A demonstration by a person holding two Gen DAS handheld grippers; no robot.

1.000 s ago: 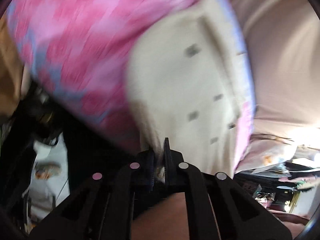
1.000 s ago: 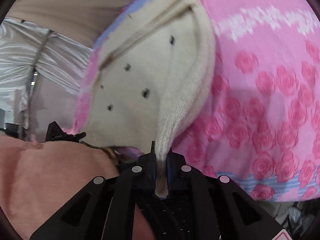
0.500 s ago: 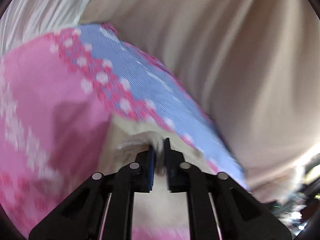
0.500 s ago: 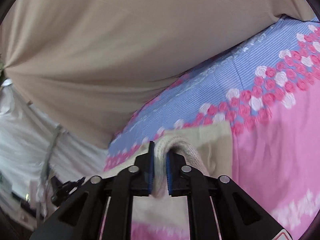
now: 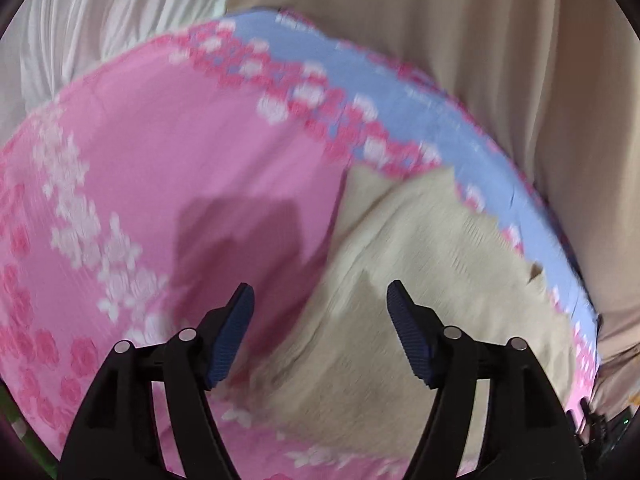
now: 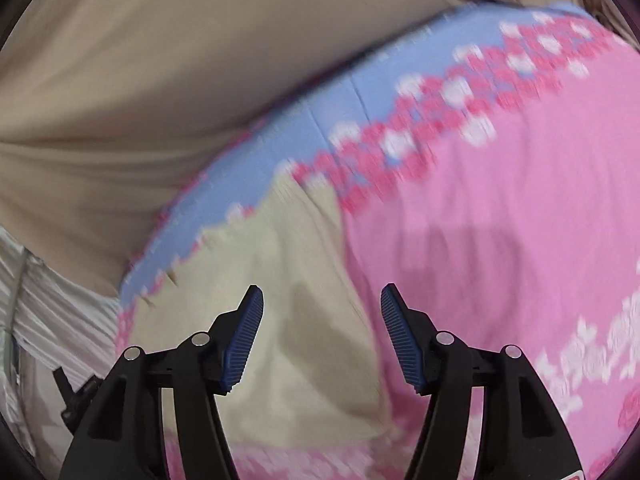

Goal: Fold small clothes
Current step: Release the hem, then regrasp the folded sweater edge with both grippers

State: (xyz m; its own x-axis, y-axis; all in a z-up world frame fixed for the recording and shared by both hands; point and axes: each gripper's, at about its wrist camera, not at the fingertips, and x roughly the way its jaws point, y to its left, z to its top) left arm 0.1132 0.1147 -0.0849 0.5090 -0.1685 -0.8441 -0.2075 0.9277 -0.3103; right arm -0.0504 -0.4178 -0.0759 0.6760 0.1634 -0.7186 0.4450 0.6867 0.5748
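A small cream knit garment (image 5: 420, 280) lies flat on the pink flowered sheet (image 5: 180, 152), close to the sheet's blue border. My left gripper (image 5: 320, 296) hovers over the garment's left edge, its jaws opening, with nothing pinched between the blue pads (image 5: 234, 340). In the right wrist view the same cream garment (image 6: 280, 300) lies below my right gripper (image 6: 322, 298), whose jaws are also opening, clear of the cloth. Both views are blurred by motion.
A beige curtain or cloth (image 5: 500, 40) hangs behind the sheet's far edge (image 6: 340, 88). White pleated fabric (image 5: 100, 32) shows at the upper left of the left view and again as white fabric (image 6: 48, 320) at the lower left of the right view.
Both grippers carried the cream garment's edge across the sheet toward the blue border, then let it go. The jaws went from shut on the cloth to spread apart, and the garment now lies flat.
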